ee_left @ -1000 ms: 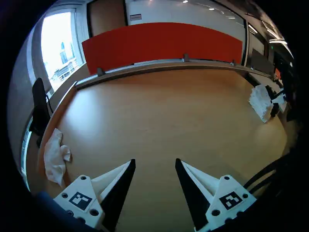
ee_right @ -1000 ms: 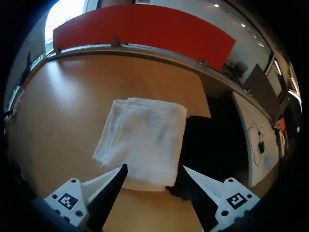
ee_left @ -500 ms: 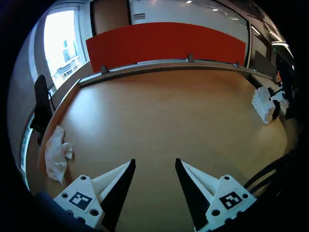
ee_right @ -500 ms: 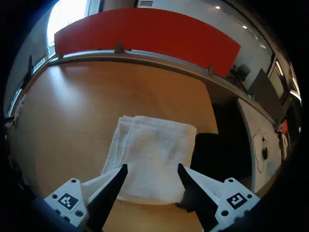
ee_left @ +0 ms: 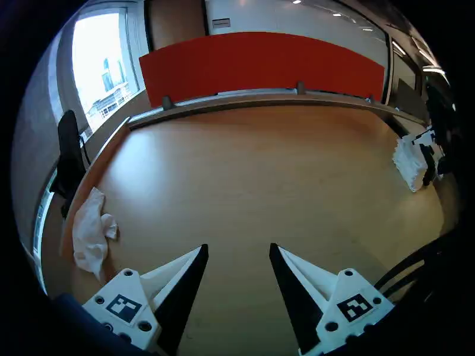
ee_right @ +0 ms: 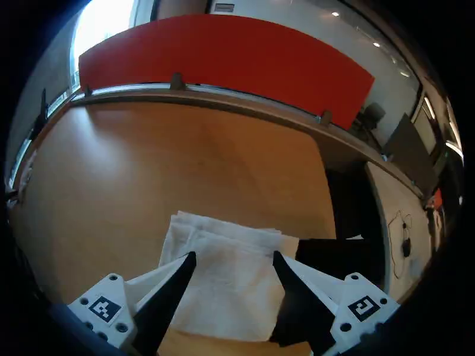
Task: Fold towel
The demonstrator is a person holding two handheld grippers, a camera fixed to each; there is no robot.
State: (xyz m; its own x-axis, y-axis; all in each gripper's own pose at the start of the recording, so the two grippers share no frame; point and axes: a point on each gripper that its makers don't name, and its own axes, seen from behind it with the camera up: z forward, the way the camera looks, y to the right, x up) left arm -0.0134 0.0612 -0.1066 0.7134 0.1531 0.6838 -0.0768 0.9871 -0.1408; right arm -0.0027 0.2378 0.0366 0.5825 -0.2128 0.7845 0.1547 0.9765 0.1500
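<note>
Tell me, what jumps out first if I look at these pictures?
The big red panel stands along the far edge of the wooden table. Next, the neatly folded white towel lies near the table's right edge, right under the open right claw. A crumpled white cloth sits at the table's left edge.

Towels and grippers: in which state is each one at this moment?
folded towel: folded flat, lying at the edge of the table.
crumpled towel: bunched up, not folded, lying at the table's far side edge.
left gripper: open, empty.
right gripper: open, over the folded towel.
</note>
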